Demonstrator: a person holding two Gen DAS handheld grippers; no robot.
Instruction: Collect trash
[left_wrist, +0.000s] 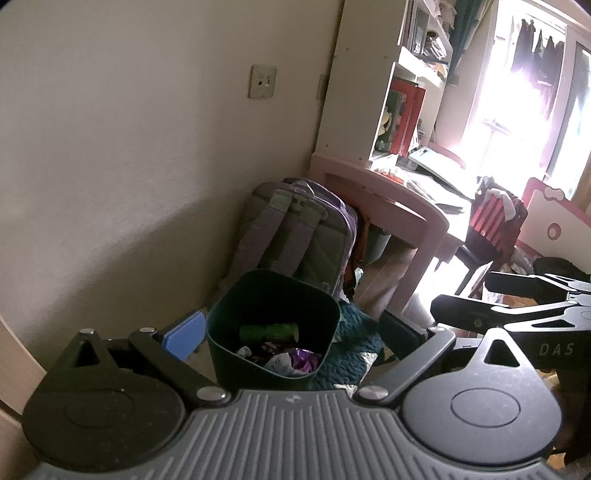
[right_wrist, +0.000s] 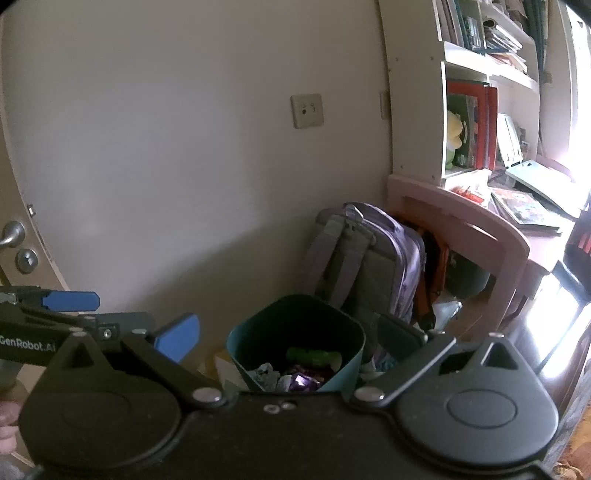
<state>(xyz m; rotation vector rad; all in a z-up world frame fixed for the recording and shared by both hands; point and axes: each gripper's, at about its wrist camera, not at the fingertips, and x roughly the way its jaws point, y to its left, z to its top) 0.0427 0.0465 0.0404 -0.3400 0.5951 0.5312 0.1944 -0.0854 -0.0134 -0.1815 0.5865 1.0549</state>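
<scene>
Bedroom wall corner: bin (left_wrist: 273, 325) near, holding wrappers. My left tool (left_wrist: 291, 332) and right tool (right_wrist: 291, 339) gape wide, empty; next find more trash.

Smooth matt plastic bin (left_wrist: 273, 302); quilted cloth backpack (left_wrist: 291, 229).

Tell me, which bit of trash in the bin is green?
The green wrapper lying across the back of the bin. The bits in front of it are purple foil and pale crumpled paper, so it is the only green one.
</scene>
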